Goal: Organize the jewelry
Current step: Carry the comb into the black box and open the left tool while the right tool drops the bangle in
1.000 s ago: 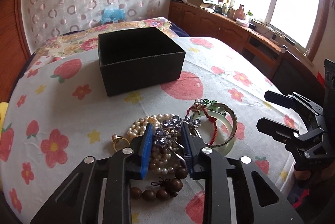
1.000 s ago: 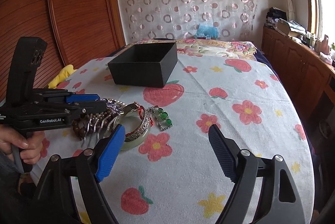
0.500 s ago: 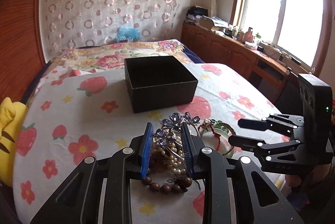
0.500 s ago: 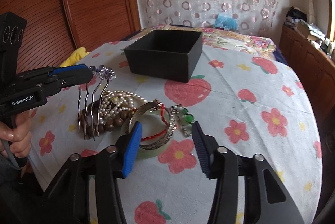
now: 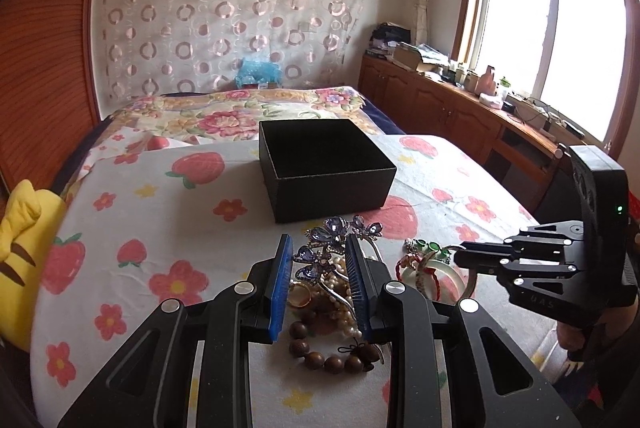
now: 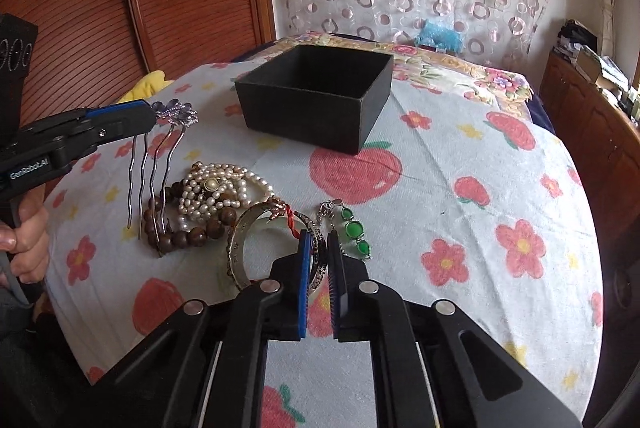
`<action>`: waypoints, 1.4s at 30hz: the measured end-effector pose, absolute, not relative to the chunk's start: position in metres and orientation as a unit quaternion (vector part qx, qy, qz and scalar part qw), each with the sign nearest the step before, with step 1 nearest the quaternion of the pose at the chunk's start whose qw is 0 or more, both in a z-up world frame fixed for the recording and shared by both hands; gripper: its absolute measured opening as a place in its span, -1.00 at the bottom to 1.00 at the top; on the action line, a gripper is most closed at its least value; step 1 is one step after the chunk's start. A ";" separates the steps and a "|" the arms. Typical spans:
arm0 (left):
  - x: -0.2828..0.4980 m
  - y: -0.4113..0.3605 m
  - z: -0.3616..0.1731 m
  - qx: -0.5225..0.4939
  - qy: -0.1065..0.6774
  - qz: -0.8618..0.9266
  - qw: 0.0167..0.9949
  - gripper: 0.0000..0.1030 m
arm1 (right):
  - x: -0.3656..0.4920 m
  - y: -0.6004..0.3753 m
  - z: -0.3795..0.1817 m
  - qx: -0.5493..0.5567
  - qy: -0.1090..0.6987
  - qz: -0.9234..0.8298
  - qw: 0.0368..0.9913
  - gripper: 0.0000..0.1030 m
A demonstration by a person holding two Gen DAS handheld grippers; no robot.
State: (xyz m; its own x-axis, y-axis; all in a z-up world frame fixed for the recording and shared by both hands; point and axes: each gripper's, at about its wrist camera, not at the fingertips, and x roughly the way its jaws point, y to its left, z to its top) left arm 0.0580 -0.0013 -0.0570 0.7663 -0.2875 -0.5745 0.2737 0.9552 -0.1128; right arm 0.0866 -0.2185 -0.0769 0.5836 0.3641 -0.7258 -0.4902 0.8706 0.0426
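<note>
- My left gripper [image 5: 318, 278] is clamped on the jewelled hair comb [image 6: 160, 155], lifted clear of the cloth, near the black box [image 6: 316, 97].
- My right gripper [image 6: 319, 276] pinches the silver bangle [image 6: 240, 248], just this side of the box.

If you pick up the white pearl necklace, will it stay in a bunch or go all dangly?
Probably dangly: the pearl necklace lies in loose, heaped loops, so it looks floppy. It may snag too, since it rests against the brown bead bracelet. The round beads could slip between flat gripper pads.
</note>
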 end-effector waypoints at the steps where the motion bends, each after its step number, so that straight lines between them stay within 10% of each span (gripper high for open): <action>1: 0.057 -0.002 -0.057 -0.010 0.307 -0.149 0.940 -0.51 | 0.087 -0.219 -0.075 -0.082 0.386 0.242 0.887 -0.82; 42: 0.231 -0.023 -0.049 0.025 0.334 -0.133 0.933 -0.43 | 0.231 -0.200 -0.019 -0.101 0.320 0.264 0.904 -0.82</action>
State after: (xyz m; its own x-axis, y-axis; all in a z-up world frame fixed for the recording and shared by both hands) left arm 0.2305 -0.0230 -0.0486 0.7411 -0.2310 -0.6303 0.2648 0.9634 -0.0417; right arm 0.2306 -0.2004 -0.0186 0.6567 0.4121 -0.6316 -0.5418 0.8404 -0.0150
